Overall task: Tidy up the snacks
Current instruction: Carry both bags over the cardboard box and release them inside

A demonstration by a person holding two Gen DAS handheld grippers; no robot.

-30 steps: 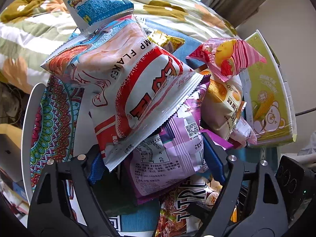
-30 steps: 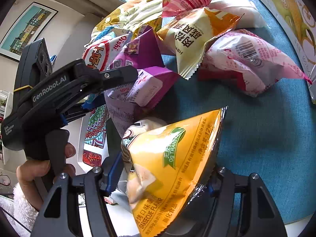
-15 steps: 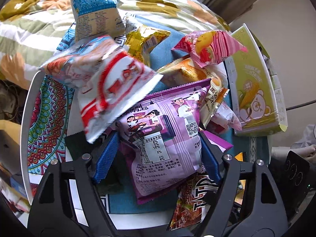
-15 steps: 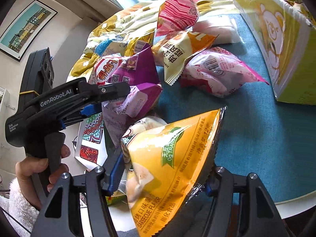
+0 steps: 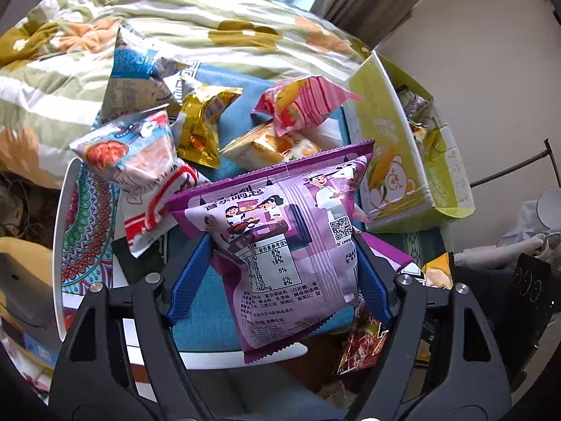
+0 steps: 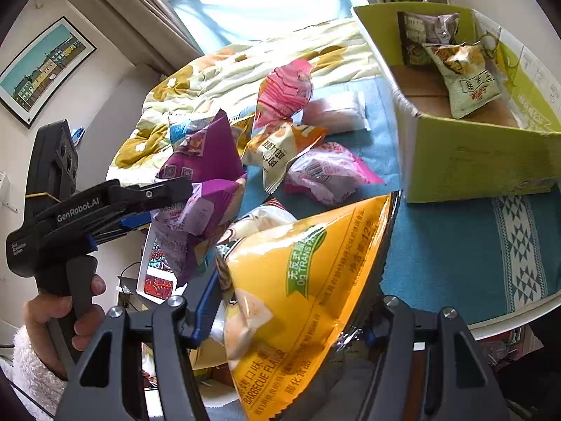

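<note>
Snacks: my left gripper (image 5: pixel 280 263) clamps the purple packet (image 5: pixel 280 245), my right gripper (image 6: pixel 291 312) the yellow bag (image 6: pixel 301 298); the green box (image 6: pixel 480 161) sits ahead at the table's right edge, nearer my right hand.

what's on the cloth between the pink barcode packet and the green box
Nothing: in the right wrist view, bare blue cloth separates the pink barcode packet from the green box.

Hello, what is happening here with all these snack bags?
A person is sorting snacks with a claw in each hand. The left claw grips a purple packet, the right claw a yellow barbecue bag. More packets lie on the blue cloth. The green box already contains two bags.
</note>
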